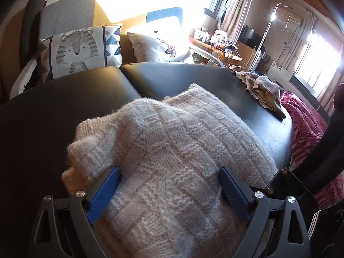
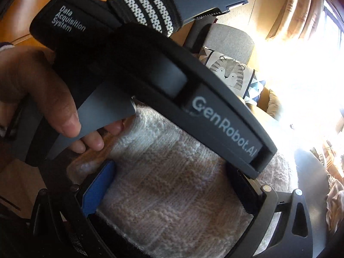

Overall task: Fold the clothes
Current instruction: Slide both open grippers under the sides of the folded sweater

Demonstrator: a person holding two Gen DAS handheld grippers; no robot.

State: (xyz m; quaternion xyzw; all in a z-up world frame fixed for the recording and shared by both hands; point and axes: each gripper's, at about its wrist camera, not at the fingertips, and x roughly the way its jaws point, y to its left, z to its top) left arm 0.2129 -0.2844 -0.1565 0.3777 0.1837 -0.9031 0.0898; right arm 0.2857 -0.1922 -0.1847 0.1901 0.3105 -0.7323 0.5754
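Sweater [image 1: 172, 150]: cream knit, folded into a thick bundle, resting on the dark counter [image 1: 53, 118] near its front edge.

Left wrist view: the left tongs [image 1: 169, 173] stand wide apart. The blue pads [image 1: 105, 191] flank the bundle on either side, and the knit bulges up between them. The left pad lies against the wool; no squeeze shows. A second, beige garment [image 1: 264, 90] lies crumpled at the far right of the counter, well apart from the sweater. A tiger-print cushion [image 1: 79, 49] leans behind the counter.

Right wrist view: the left tool's body [image 2: 225, 124] crosses the frame, held by a hand [image 2: 43, 99]. Below it, the right tongs [image 2: 172, 180] are also spread, one blue pad [image 2: 101, 189] showing on the left; the other side is dark and partly hidden. The sweater fills the gap between them.

Risks, as judged: loose fuzzy yarn may catch on the ribbed pads during withdrawal, dragging the top layer and opening the fold. The two tools sit close together and may collide. The bundle lies close to the counter's edge; a sideways push could tip it off.
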